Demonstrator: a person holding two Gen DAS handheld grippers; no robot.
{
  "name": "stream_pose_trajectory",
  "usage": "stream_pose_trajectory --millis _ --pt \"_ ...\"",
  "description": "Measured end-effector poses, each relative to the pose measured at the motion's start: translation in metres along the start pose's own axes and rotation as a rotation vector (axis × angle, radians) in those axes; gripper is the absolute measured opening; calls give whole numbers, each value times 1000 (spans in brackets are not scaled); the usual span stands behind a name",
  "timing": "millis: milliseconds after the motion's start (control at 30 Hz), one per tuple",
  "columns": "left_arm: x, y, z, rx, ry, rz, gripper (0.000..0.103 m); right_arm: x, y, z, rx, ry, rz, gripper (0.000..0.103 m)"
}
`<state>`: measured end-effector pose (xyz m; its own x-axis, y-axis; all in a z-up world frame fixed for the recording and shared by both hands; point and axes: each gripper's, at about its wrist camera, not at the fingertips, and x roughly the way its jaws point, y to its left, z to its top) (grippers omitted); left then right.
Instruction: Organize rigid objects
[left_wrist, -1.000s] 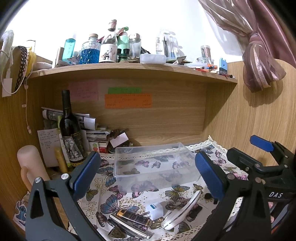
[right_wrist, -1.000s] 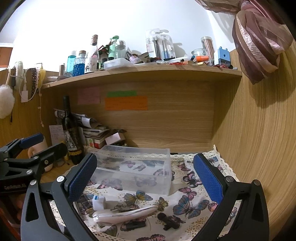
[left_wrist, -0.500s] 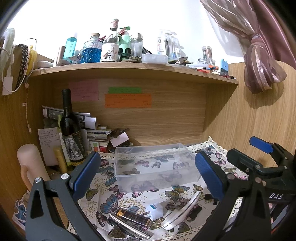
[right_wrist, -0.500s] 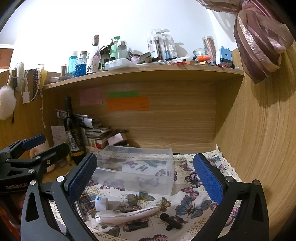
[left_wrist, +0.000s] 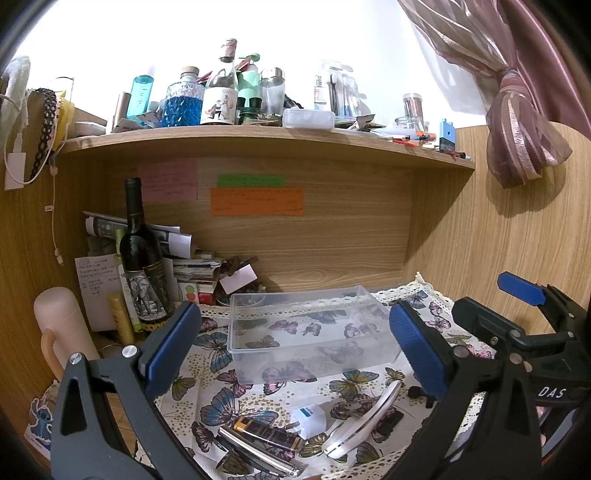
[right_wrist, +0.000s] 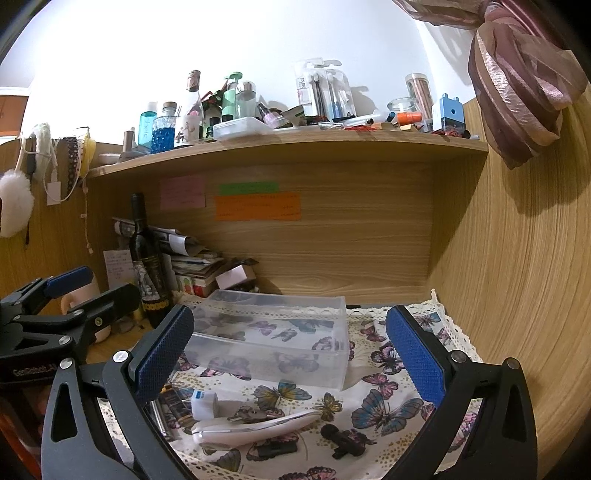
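Observation:
An empty clear plastic box (left_wrist: 306, 332) (right_wrist: 273, 343) stands on a butterfly-print cloth (left_wrist: 221, 373). In front of it lie a white charger plug (left_wrist: 308, 419) (right_wrist: 205, 402), a long white curved object (left_wrist: 364, 419) (right_wrist: 255, 428), a dark and gold lighter-like piece (left_wrist: 266, 432), a silver metal tool (left_wrist: 255, 456) and a small black clip microphone (right_wrist: 345, 441). My left gripper (left_wrist: 295, 347) is open and empty, above and before these items. My right gripper (right_wrist: 288, 354) is open and empty, to the right of the left one.
A dark wine bottle (left_wrist: 142, 258), stacked papers (left_wrist: 177, 251) and a pink flask (left_wrist: 61, 332) stand at the back left. A wooden shelf (left_wrist: 258, 138) full of bottles overhangs. A wooden wall (right_wrist: 517, 277) closes the right side.
Both views have shifted only slightly; both grippers stay open and the objects on the cloth have not moved.

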<state>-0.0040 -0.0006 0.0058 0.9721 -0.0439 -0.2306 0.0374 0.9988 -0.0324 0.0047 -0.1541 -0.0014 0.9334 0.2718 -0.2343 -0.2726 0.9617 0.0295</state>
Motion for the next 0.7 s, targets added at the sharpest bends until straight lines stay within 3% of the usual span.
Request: stream_pose_trajectory --millis 333,400,567,700 --pt "0 2 0 2 -6 -26 102 4 -1 -1 17 24 22 103" --pt "1 3 -2 10 1 -20 91 7 -2 -3 19 35 26 103" --pt "9 15 -5 -5 42 -7 80 16 -10 -11 18 88 13 82" --pt "19 35 -15 -44 109 9 72 26 -22 -23 29 155 -3 73"
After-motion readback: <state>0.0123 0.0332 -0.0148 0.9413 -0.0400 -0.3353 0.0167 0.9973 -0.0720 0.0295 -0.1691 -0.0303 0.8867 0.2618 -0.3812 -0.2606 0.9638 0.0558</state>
